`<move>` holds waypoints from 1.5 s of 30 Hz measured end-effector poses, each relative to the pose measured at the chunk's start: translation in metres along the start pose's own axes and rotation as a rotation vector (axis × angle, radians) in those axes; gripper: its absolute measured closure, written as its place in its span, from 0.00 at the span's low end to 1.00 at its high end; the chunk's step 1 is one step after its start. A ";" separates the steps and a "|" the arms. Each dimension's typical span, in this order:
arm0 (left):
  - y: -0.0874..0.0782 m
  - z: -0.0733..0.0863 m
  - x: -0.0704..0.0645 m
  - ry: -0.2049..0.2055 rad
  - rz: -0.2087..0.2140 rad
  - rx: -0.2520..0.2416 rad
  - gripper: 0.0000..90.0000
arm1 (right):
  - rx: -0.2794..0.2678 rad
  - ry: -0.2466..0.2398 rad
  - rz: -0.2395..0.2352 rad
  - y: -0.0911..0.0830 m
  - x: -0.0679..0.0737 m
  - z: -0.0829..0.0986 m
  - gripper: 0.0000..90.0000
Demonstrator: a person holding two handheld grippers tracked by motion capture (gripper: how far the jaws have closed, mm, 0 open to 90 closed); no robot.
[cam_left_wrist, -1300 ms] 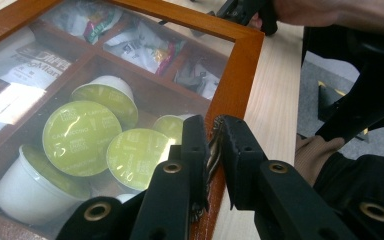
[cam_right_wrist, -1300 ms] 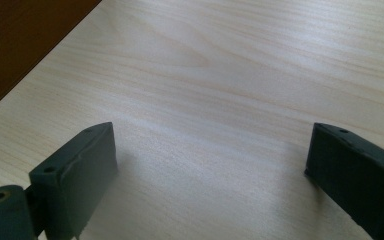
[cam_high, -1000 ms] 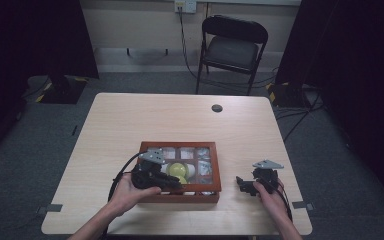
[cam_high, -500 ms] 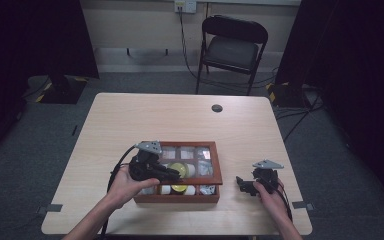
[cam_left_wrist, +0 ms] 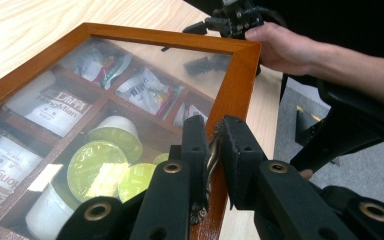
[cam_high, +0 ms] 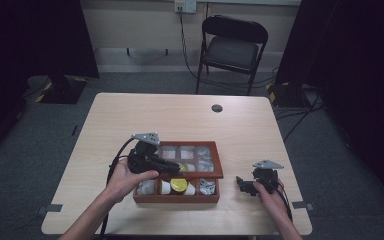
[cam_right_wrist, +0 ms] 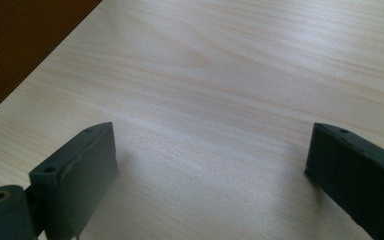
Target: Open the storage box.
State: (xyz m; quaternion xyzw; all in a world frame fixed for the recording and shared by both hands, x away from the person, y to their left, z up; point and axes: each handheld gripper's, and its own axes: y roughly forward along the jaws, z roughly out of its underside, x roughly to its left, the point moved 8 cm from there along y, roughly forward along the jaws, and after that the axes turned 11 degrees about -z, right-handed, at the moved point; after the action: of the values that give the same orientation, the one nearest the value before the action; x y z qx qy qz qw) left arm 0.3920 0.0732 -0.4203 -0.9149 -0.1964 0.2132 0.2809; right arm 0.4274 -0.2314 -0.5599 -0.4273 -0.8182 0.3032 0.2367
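My pale wood surface (cam_high: 145, 115) fronts a far folding chair (cam_high: 234, 47) — left tongs (cam_left_wrist: 211, 145) pinch the box lid's clasp (cam_left_wrist: 211, 155); right tongs (cam_right_wrist: 210, 175) gape wide.

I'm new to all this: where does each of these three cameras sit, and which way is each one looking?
High view: fixed above the person's side, facing forward and down on the table; forearms and both hands show.
Left gripper view: rides the left gripper, looking along its jaws, pinched on the latch of the wooden box's glass lid; the other hand shows beyond.
Right gripper view: rides the right gripper, facing bare tabletop between open jaws.
Shared: the high and left gripper views both show the box.
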 end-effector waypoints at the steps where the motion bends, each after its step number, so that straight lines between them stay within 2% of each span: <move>1: -0.001 -0.001 0.001 -0.003 0.000 -0.005 0.90 | 0.000 -0.001 0.000 0.000 0.000 0.000 0.06; 10: -0.005 -0.012 0.004 -0.013 -0.002 -0.001 0.90 | 0.000 -0.001 0.000 0.000 0.000 0.000 0.06; 12: -0.007 -0.016 0.005 -0.035 -0.001 -0.012 0.90 | 0.000 -0.001 0.000 0.000 0.000 0.000 0.06; 15: -0.009 -0.020 0.007 -0.039 -0.003 -0.018 0.90 | 0.000 -0.002 0.000 0.000 0.000 0.000 0.06; 23: -0.011 -0.025 0.009 -0.036 -0.004 -0.019 0.90 | 0.000 -0.002 0.000 0.000 0.000 0.000 0.06; 28: -0.013 -0.032 0.012 -0.056 -0.002 -0.026 0.90 | 0.000 -0.001 0.000 0.000 0.000 0.000 0.06; 31: -0.015 -0.037 0.013 -0.050 -0.016 -0.033 0.90 | 0.000 -0.002 0.000 0.000 0.000 0.000 0.06; 39: -0.018 -0.043 0.017 -0.039 -0.015 -0.046 0.90 | 0.000 -0.002 0.000 0.000 0.000 0.000 0.06; 42: -0.019 -0.046 0.018 -0.043 -0.026 -0.043 0.90 | 0.000 -0.001 0.000 0.000 0.000 0.000 0.06; 45: -0.019 -0.049 0.018 -0.029 -0.046 -0.049 0.90 | 0.000 -0.002 0.000 0.000 0.000 0.000 0.06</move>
State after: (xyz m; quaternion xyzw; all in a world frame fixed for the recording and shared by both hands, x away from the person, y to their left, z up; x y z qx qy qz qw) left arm 0.4265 0.0757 -0.3773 -0.9136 -0.2265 0.2150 0.2604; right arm 0.4275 -0.2315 -0.5599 -0.4270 -0.8185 0.3035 0.2360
